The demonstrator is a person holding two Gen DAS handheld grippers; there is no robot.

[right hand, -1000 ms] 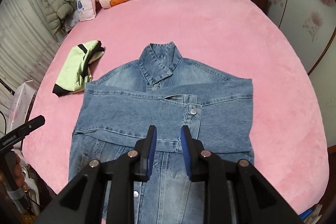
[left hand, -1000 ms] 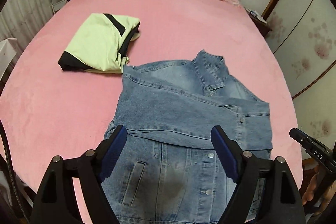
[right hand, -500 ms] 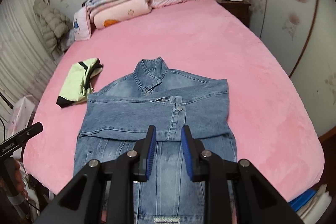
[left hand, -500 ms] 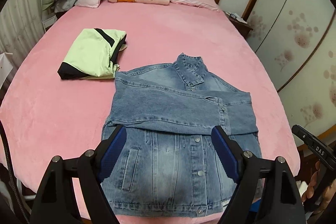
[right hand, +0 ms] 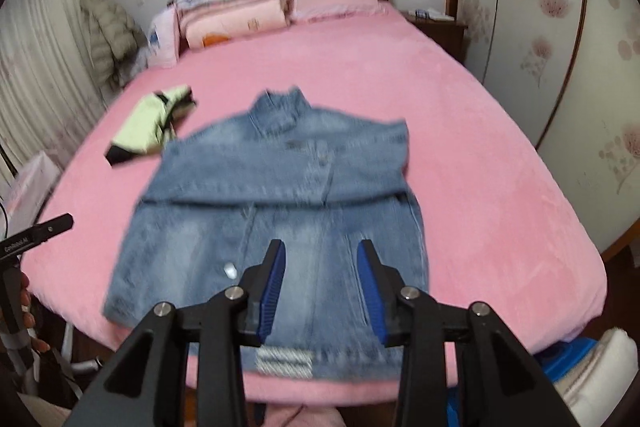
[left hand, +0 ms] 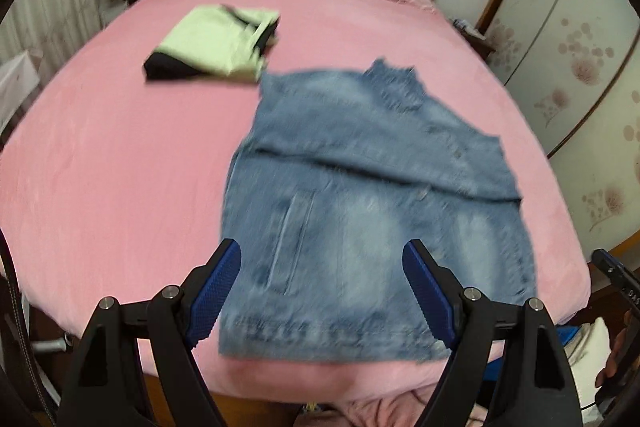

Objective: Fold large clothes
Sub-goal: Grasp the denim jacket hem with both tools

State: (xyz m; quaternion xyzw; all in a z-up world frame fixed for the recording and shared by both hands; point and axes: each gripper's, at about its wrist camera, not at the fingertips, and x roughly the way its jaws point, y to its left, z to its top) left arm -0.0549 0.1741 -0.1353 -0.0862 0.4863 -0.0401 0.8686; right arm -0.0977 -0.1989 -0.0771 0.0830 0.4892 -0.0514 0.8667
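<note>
Pink bed (left hand: 120, 167) bears denim jacket (left hand: 360, 195), folded green garment (left hand: 216, 43)

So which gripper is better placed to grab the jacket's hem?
Probably both, one corner each: left gripper hangs open over the jacket's left hem, right gripper, jaws opening, over its right half.

bare pink bed (left hand: 100, 187) left of denim jacket (left hand: 360, 195), folded green garment (left hand: 212, 47) beyond

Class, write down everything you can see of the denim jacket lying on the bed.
The denim jacket is faded blue, front up on the pink bed, collar toward the pillows and hem at the near edge. Its sleeves are folded across the chest in a band. A button placket runs down the middle, with slit pockets either side. A pale patch shows at the hem. A folded green garment lies at its shoulder; contact is unclear. Neither hand-held gripper holds it.
</note>
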